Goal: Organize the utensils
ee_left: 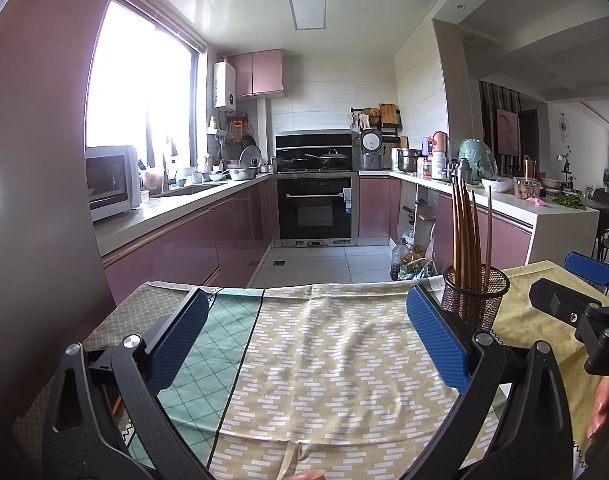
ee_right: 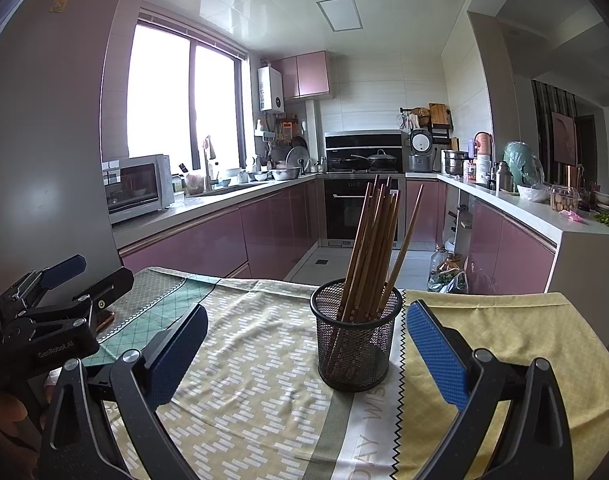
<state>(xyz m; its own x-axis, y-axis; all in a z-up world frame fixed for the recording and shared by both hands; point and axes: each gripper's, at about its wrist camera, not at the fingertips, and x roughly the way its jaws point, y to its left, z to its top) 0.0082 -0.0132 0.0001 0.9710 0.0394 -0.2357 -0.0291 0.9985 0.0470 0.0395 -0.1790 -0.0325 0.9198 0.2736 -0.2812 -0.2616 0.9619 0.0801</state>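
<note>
A black mesh holder stands upright on the patterned cloth and holds several brown wooden chopsticks leaning in it. My right gripper is open and empty, its blue pads either side of the holder, a little short of it. My left gripper is open and empty over the bare cloth. The holder stands just beyond its right finger in the left wrist view, with the chopsticks rising from it. Each gripper shows at the edge of the other's view.
The table sits at the mouth of a kitchen with pink cabinets, an oven and counters crowded with pots. A microwave stands on the left counter. Bottles and bags sit on the floor past the table's far edge.
</note>
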